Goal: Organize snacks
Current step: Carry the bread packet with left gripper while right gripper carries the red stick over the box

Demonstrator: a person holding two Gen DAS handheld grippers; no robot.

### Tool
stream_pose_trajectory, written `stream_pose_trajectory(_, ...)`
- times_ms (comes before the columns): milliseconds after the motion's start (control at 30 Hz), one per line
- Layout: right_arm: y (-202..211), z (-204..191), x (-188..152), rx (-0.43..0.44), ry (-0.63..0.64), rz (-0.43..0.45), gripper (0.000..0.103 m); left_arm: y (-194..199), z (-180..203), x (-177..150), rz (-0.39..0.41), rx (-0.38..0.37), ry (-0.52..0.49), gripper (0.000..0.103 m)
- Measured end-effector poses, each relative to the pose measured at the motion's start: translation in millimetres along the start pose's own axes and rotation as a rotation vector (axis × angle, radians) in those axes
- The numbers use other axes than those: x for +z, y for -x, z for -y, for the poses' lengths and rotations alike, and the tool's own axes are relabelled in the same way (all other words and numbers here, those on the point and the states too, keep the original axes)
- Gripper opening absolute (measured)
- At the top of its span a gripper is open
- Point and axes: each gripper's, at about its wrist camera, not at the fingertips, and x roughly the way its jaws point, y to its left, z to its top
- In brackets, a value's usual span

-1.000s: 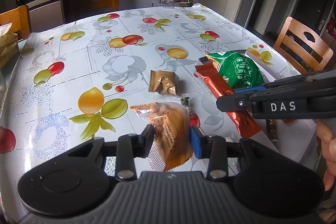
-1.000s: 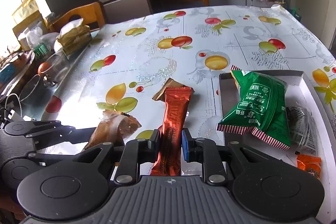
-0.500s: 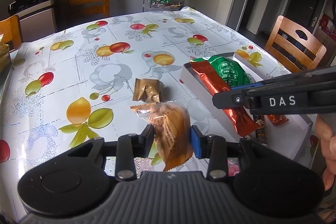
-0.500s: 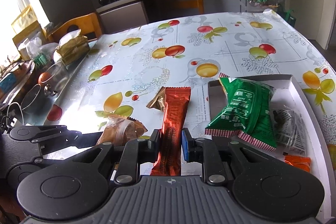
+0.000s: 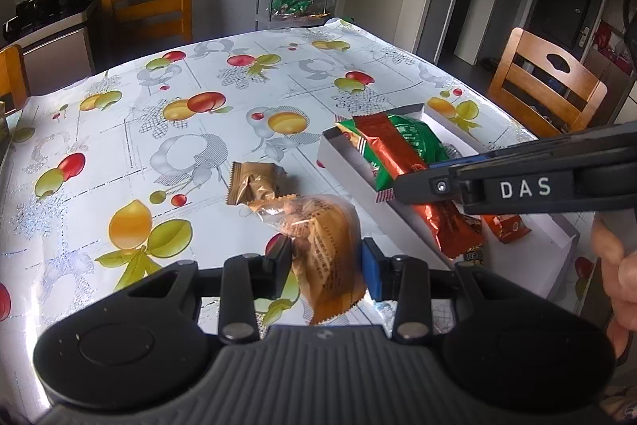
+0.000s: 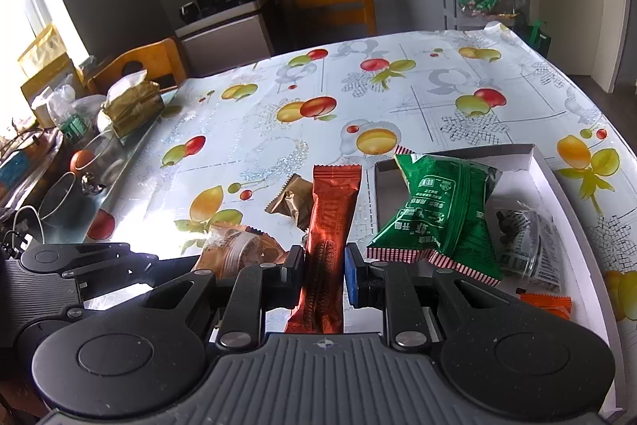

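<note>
Meanwhile the white box (image 5: pixel 346 162), at three o'clock of the fruit-print table (image 5: pixel 159 130), has drawn nearer in both views over the last second, so both loads are closing on it. It already holds a green bag (image 6: pixel 442 210). The right gripper (image 6: pixel 324 273) pinches a red bar (image 6: pixel 330 226), raised at the box's nine o'clock edge. The left gripper (image 5: pixel 324 267) clamps an orange pastry packet (image 5: pixel 322 241) in the air. A gold candy (image 5: pixel 253 182) waits on the cloth at twelve o'clock of that packet.

A table (image 5: pixel 167 130) covered in a fruit-print cloth. On it lie a small gold snack packet (image 5: pixel 254 183) and, right, a white tray (image 5: pixel 350 166).
</note>
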Motion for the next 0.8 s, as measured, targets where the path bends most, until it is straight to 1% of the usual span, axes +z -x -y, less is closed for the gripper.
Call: stream_pose_trajectory(800, 20, 38, -3, -0.054, -0.057, 0.029, 0.023, -17, 37, 15, 0.011, -0.067, -0.065, 0.036)
